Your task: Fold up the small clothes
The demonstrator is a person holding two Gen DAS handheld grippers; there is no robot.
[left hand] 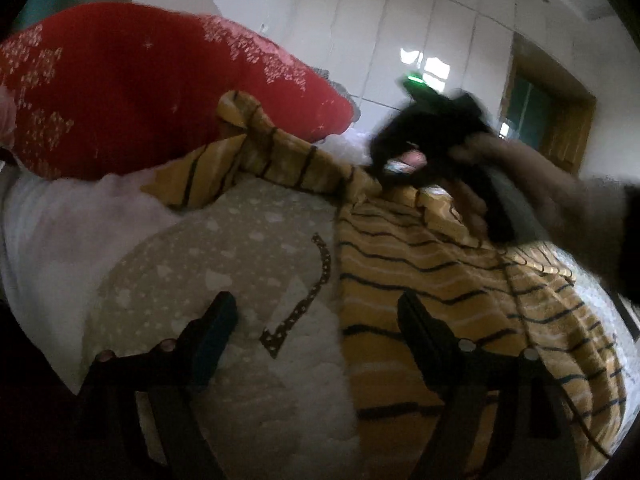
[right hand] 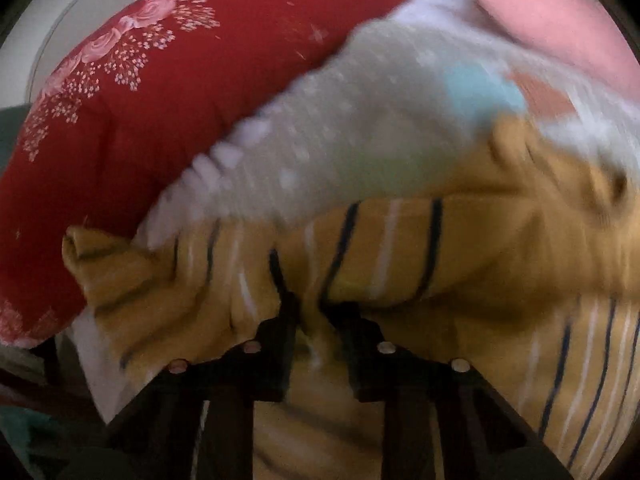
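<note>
A small yellow garment (left hand: 420, 280) with dark and white stripes lies on a grey patterned bed cover (left hand: 240, 248). My left gripper (left hand: 320, 320) is open and empty, low over the cover, with its right finger (left hand: 420, 332) over the garment's left edge. My right gripper (right hand: 310, 312) is shut on the yellow striped garment (right hand: 400, 248), pinching a fold and holding a sleeve up. In the left wrist view the right gripper (left hand: 420, 152) shows blurred, held by a hand, with the sleeve (left hand: 260, 152) stretched out to the left.
A red floral pillow (left hand: 140, 92) lies behind the garment, also in the right wrist view (right hand: 160, 120). A pink cloth (right hand: 552, 20) lies at the far right. White wardrobe doors (left hand: 400, 20) and a window (left hand: 532, 108) stand behind the bed.
</note>
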